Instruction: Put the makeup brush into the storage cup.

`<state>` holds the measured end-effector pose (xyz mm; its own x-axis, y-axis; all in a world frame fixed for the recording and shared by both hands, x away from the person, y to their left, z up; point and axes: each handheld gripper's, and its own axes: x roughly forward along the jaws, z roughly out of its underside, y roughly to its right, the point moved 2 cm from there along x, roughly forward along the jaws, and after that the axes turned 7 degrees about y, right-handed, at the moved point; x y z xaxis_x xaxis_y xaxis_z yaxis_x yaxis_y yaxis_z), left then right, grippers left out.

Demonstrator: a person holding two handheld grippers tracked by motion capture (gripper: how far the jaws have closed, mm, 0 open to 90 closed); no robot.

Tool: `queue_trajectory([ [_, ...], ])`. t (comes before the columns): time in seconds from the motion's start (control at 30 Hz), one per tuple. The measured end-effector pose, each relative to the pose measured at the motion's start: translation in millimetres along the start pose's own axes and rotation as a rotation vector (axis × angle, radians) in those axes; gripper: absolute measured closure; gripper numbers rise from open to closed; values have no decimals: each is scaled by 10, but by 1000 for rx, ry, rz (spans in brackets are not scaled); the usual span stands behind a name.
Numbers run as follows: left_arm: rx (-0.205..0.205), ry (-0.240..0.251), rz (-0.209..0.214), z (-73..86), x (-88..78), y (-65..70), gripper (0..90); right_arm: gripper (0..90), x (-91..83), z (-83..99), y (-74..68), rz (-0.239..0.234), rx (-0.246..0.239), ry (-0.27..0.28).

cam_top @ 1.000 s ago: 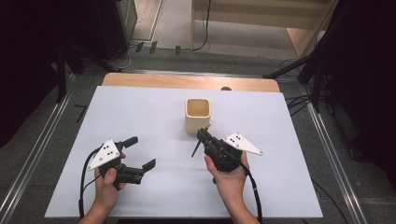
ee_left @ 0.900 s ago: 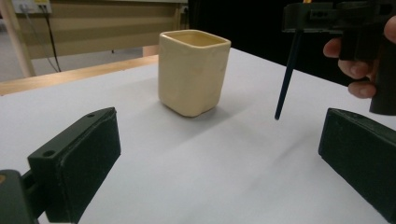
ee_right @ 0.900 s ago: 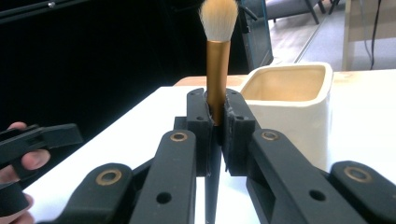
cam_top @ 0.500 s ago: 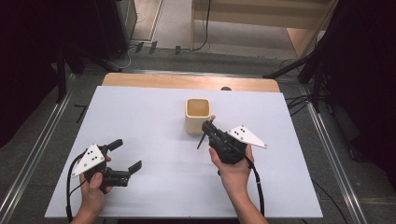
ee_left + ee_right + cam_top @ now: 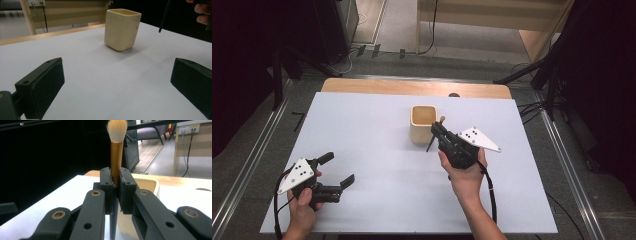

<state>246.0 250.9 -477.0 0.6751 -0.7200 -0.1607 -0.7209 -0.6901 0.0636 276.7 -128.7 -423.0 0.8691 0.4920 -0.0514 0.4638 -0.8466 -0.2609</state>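
A cream square cup (image 5: 423, 123) (image 5: 122, 28) (image 5: 145, 185) stands upright at the table's middle back. My right gripper (image 5: 438, 131) (image 5: 116, 190) is shut on a makeup brush (image 5: 116, 147) with a gold ferrule, pale bristles up and a thin black handle (image 5: 430, 143) (image 5: 164, 16) pointing down. It holds the brush just right of the cup, near its front corner. My left gripper (image 5: 337, 169) (image 5: 117, 82) rests open near the table's front left, nothing between its jaws, facing the cup.
The white table top (image 5: 377, 145) ends in a wooden strip (image 5: 412, 88) at the back. Metal rails (image 5: 247, 165) run along both sides on the floor. Stands and cables (image 5: 537, 80) crowd the dark area at the back right.
My right gripper has carried the brush forward, closer to the cup. My left gripper has drawn back toward the front left corner, still open.
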Motion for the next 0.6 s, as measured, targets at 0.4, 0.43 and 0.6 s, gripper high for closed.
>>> queue_trajectory([
  [0.4,6,-12,-10,41,-45,-30,0,845,18,-180,66,14,-6,42],
  [0.43,8,-14,-10,42,-44,-25,0,845,20,-198,71,16,-5,46],
  [0.6,15,-13,-9,39,-42,-15,0,845,40,-274,94,24,-9,65],
])
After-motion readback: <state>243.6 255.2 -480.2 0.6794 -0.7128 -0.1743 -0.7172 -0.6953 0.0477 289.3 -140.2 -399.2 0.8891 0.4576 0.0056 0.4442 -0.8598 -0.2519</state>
